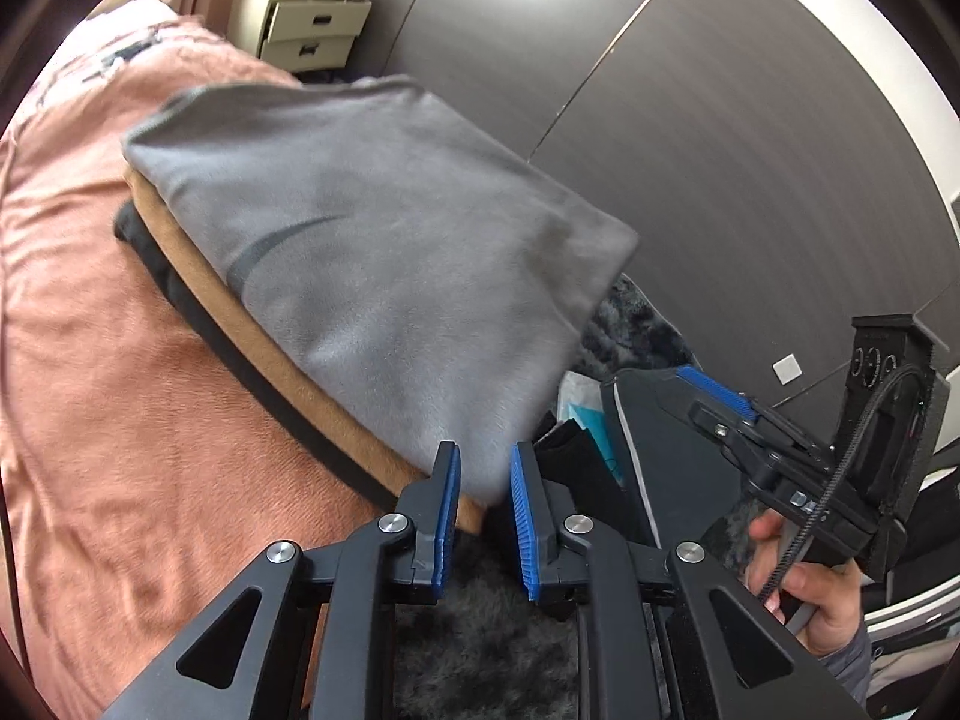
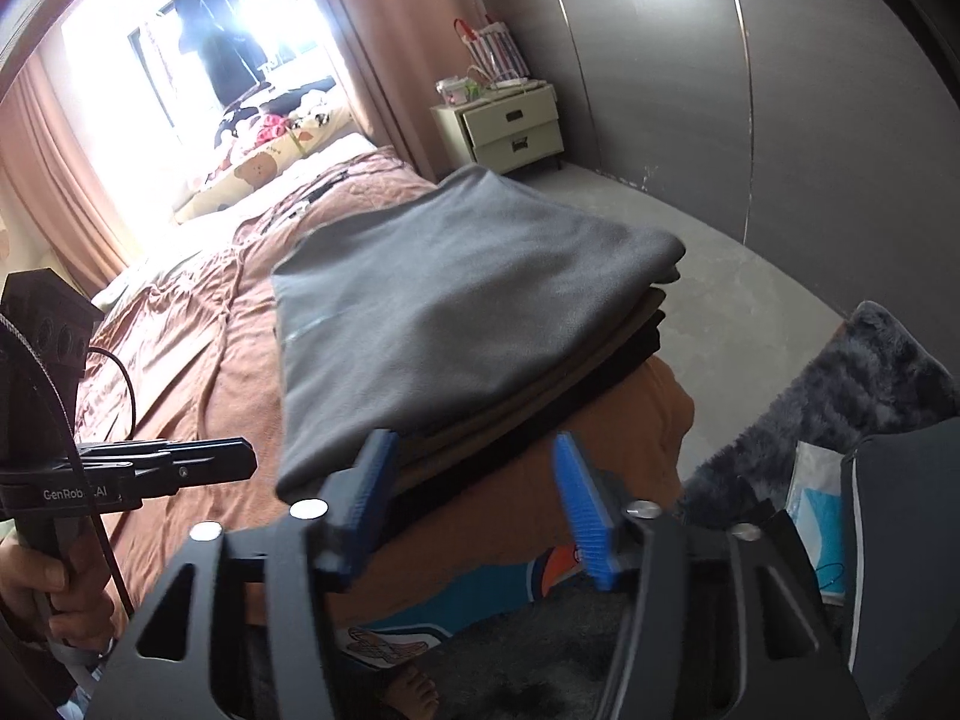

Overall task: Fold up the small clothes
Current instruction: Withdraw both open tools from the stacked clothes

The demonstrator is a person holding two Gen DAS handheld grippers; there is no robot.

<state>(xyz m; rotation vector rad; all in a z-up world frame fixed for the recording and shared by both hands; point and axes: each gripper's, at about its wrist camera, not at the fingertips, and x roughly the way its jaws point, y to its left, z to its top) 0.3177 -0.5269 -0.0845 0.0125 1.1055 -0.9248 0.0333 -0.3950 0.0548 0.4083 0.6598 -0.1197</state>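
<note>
A folded grey garment [image 1: 372,228] [image 2: 468,300] tops a stack at the corner of the bed [image 1: 120,420] [image 2: 180,330]. Under it lie a tan garment [image 1: 270,354] and a black one [image 1: 156,252]. My left gripper [image 1: 483,450] [image 2: 252,462] hovers at the stack's near-left corner with its pads a narrow gap apart. The grey corner shows through that gap, and I see no pad pressing on it. My right gripper [image 2: 474,441] stands wide open at the stack's near edge, touching nothing. Its fingers [image 1: 717,387] show at the right of the left wrist view.
A cream nightstand [image 1: 306,30] [image 2: 510,126] stands beyond the bed, against dark wardrobe panels [image 1: 720,150]. A fuzzy grey rug [image 2: 870,372] and a dark bag [image 1: 678,462] lie on the floor beside the bed corner. A hand [image 1: 822,594] [image 2: 48,588] holds each gripper.
</note>
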